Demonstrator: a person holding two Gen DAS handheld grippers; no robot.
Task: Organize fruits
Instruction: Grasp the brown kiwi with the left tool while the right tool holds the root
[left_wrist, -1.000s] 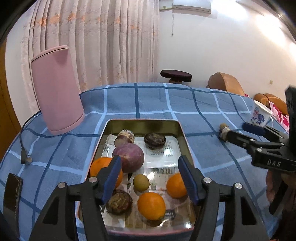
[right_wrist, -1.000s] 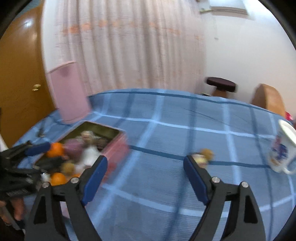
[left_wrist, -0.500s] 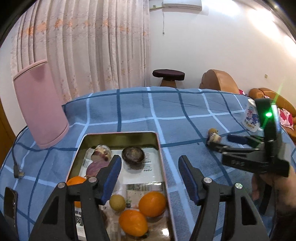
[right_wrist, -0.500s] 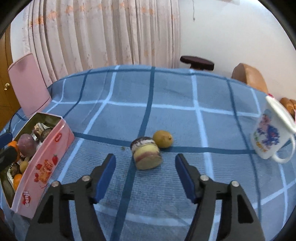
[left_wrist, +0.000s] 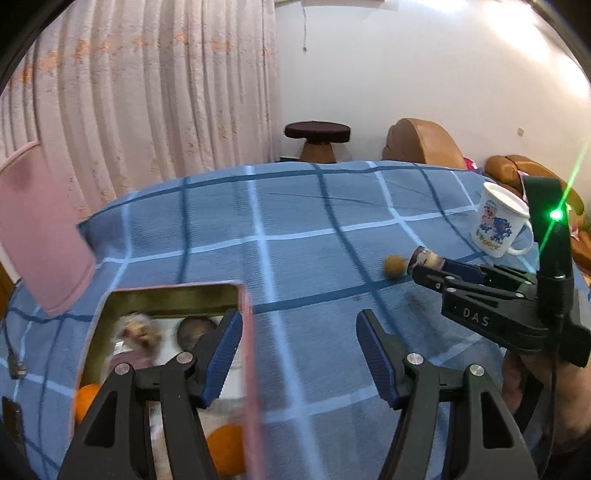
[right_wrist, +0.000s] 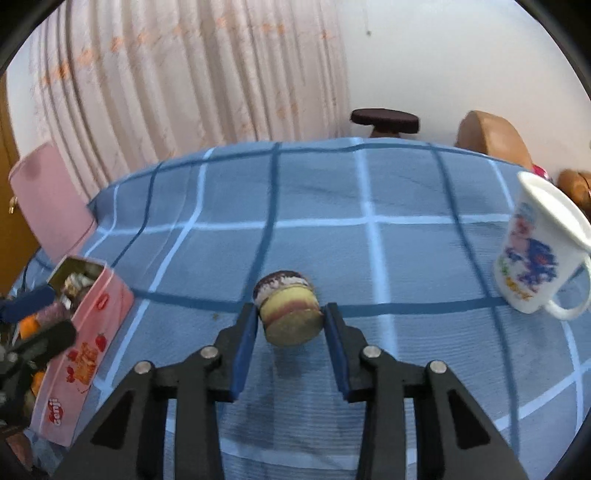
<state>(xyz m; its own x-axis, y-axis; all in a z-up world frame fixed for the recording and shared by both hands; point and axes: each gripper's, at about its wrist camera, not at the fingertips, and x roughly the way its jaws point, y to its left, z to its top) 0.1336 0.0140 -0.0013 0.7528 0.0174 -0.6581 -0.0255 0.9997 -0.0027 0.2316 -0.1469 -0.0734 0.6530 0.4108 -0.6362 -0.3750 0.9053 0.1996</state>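
Slippage is the risk: the right tool is clenched on only the flanks of the cut fruit chunk above the tabletop, the left tool gapes empty by the pink tin.

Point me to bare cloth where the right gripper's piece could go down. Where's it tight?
Free: the blue checked tablecloth between the pink tin box and the white cartoon mug, plus the far half towards the curtain. Tight: inside the tin, packed with fruit, and beside the small yellow-brown fruit by the right gripper.
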